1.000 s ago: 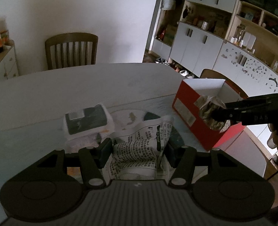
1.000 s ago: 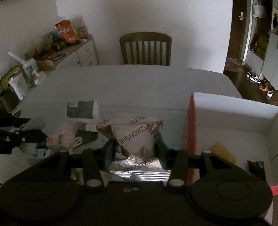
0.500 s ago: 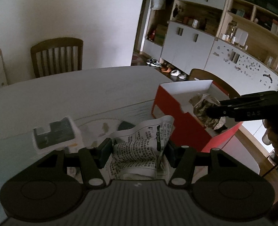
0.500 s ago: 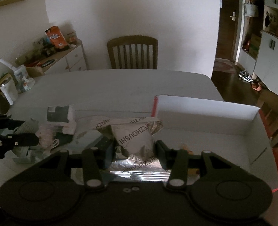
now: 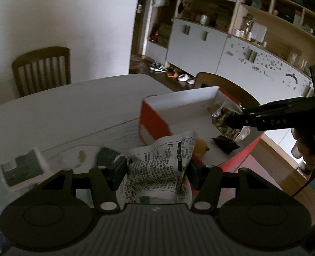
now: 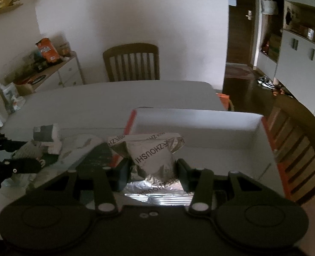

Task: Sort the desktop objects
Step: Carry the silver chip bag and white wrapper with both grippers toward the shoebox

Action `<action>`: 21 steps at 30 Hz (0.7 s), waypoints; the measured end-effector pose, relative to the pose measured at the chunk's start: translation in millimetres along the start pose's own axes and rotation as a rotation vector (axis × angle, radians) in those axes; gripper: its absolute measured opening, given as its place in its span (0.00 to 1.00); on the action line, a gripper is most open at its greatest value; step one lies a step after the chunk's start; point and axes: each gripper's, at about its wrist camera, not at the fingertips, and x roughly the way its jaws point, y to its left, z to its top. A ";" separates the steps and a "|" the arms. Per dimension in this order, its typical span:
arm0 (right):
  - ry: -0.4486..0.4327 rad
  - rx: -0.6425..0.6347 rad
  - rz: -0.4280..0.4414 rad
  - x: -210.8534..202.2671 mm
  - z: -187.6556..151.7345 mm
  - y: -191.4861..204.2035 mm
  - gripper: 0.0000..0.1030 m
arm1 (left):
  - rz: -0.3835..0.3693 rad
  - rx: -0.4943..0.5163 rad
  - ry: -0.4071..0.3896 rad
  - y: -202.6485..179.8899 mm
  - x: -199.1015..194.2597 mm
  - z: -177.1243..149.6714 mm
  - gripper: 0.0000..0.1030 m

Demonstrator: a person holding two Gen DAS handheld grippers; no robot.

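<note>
Clamping printed white packet [image 5: 157, 168], left hand-held gripper [image 5: 155, 170]; right hand-held gripper [image 6: 152, 170] pinching foil pouch [image 6: 151, 155] over red box [image 6: 200, 119].

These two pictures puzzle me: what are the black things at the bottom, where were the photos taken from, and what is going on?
There is no robot here. A person holds a two-fingered grasping tool in each hand, and a wide-angle camera on each tool looks forward along its fingers. The black shapes at the bottom are the tools' own bodies.

One picture is from the left tool. It grips a crumpled white wrapper printed with text. At the right edge you see the other tool and the hand holding it.

The other picture is from the right tool, which grips a silver foil packet over a red box with a white inside.

Both are above a pale table. A small white and dark pack and more litter lie on it; a dark wrapper and something yellow already lie in the box.
</note>
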 end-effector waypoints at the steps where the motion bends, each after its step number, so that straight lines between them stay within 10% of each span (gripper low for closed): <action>1: 0.000 0.005 -0.007 -0.5 -0.7 -5.2 0.45 | -0.008 0.007 0.003 -4.5 4.4 2.4 0.56; 21: 0.020 0.047 -0.064 14.5 -3.3 -72.2 0.45 | -0.092 0.154 0.038 -81.0 76.5 35.8 0.56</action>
